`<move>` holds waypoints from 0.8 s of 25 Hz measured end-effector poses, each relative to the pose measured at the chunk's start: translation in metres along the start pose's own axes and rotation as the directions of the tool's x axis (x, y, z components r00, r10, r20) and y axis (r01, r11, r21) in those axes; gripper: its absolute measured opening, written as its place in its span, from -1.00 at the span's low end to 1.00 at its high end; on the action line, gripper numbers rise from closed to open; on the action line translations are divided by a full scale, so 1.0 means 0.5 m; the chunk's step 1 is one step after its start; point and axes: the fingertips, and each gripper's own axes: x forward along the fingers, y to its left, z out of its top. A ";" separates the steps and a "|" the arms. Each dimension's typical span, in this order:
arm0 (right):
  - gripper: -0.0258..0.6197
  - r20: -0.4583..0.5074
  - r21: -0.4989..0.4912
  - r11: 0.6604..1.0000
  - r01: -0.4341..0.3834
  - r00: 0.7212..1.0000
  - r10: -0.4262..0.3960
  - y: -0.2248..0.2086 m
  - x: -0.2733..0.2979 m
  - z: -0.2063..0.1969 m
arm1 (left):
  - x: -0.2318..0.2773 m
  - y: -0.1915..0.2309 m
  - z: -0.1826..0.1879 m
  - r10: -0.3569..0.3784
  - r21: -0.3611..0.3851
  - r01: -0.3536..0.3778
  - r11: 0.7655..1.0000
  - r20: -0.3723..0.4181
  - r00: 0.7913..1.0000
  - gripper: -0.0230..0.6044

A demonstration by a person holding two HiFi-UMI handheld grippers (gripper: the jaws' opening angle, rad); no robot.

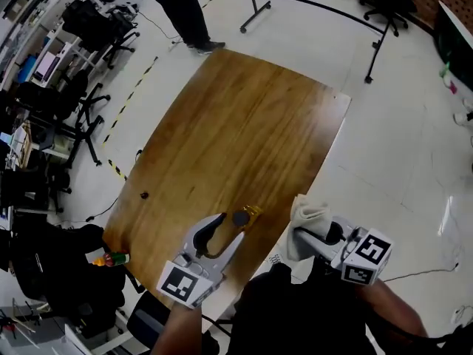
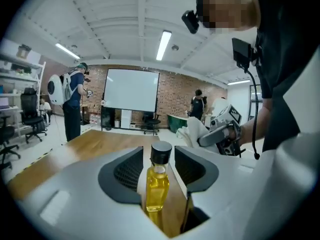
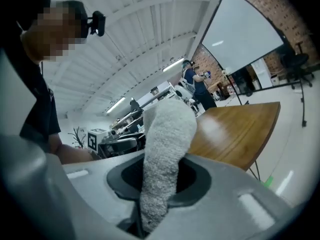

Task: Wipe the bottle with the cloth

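Bases buried, a figure cropped, a speck unread

In the left gripper view the bottle [image 2: 157, 184] loses its base behind the left gripper's [image 2: 158, 159] body. In the right gripper view the cloth's [image 3: 162, 149] lower end sinks out of sight between the right gripper's [image 3: 159, 176] jaws and covers their pads. In the head view the top edge cuts off a standing person [image 1: 181, 9] above the waist. The counter's [image 1: 244, 124] near edge lies under grippers and dark clothing, and a small dark thing [image 1: 144, 195] on it is too small to tell.

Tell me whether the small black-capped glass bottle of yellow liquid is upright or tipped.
Upright: the bottle stands on the wooden table, cap on top, between the parted jaws of the left gripper.
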 end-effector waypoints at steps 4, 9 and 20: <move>-0.70 0.055 0.006 0.999 0.033 0.998 -0.033 0.001 0.038 -0.026 | 0.031 0.001 -0.020 -0.059 0.028 0.058 0.998 0.034 0.998 -0.11; -0.70 0.132 0.100 0.994 0.039 0.990 -0.053 0.017 0.083 -0.069 | 0.053 -0.006 -0.029 -0.060 0.035 0.058 0.998 0.051 0.997 -0.11; -0.70 0.274 0.153 0.983 -0.107 0.960 0.062 0.047 0.151 -0.067 | 0.069 -0.002 -0.032 -0.028 -0.092 0.038 0.995 0.106 0.994 -0.37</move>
